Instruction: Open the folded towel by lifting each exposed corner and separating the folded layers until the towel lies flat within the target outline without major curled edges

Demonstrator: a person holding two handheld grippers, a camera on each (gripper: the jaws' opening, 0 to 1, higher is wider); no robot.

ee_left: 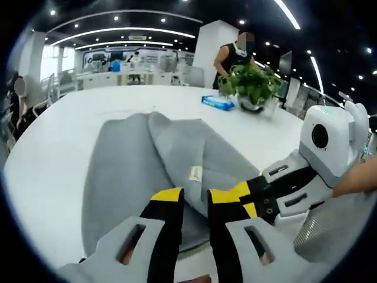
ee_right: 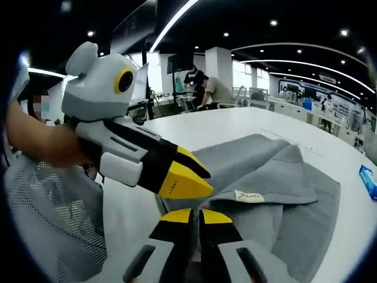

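A grey towel [ee_left: 132, 165] lies folded on the white table [ee_left: 53, 141], its top layer bunched into a ridge with a small white label [ee_left: 195, 173]. My left gripper [ee_left: 195, 200] is at the near edge, its yellow-tipped jaws closed on the towel's fold. My right gripper [ee_left: 250, 191] comes in from the right and pinches the same edge right beside it. In the right gripper view, my right gripper [ee_right: 195, 218] is shut on the towel [ee_right: 277, 177] near the label [ee_right: 248, 196]. The left gripper [ee_right: 203, 180] sits just above it on the fabric.
A potted plant [ee_left: 253, 82] and a blue pack of wipes [ee_left: 218, 102] stand at the table's far side, with a person behind them. The blue pack [ee_right: 368, 180] lies past the towel's right edge. A mesh sleeve [ee_right: 53, 218] is at the left.
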